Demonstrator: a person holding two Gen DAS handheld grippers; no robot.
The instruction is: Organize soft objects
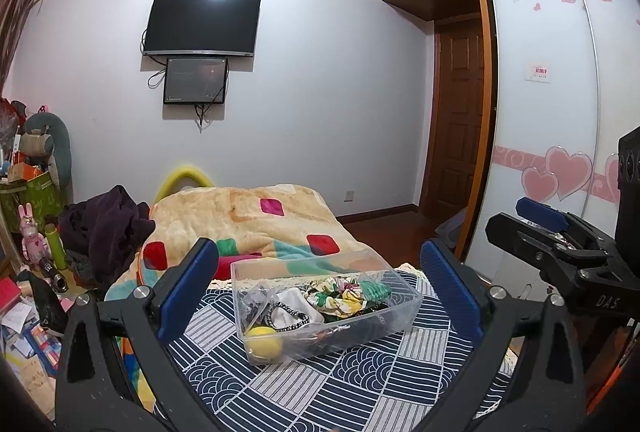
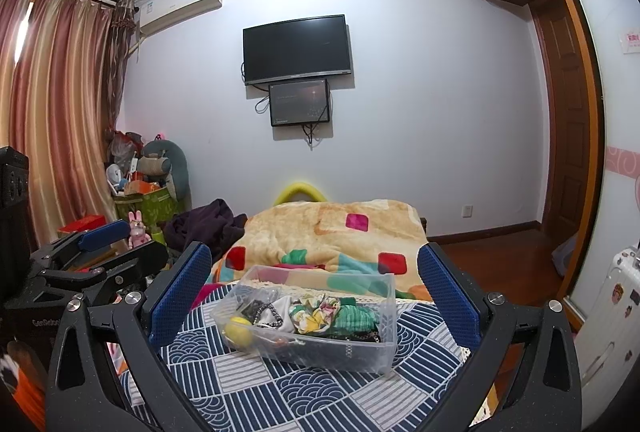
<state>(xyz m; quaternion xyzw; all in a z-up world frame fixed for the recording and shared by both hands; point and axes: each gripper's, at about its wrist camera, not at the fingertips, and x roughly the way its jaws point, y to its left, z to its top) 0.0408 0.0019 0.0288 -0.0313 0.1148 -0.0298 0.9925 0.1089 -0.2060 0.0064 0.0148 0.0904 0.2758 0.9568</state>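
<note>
A clear plastic box [image 1: 400,306] sits on a navy and white patterned cloth [image 1: 320,384]. It holds a yellow ball [image 1: 264,342], a floral scrunchie [image 1: 334,294], a green scrunchie [image 1: 376,288], a white cloth with a beaded band [image 1: 288,312] and dark items. My left gripper [image 1: 320,296] is open and empty, its fingers either side of the box, short of it. The same box [image 2: 384,336] shows in the right wrist view with the ball [image 2: 239,330] and floral scrunchie [image 2: 316,314]. My right gripper [image 2: 314,296] is open and empty before the box.
A patchwork blanket [image 1: 256,220] covers the bed behind the box, with dark clothing [image 1: 104,228] at its left. Clutter and toys [image 1: 32,232] fill the left floor. A wardrobe with sliding doors [image 1: 560,112] stands right. A white suitcase [image 2: 616,312] stands at the right.
</note>
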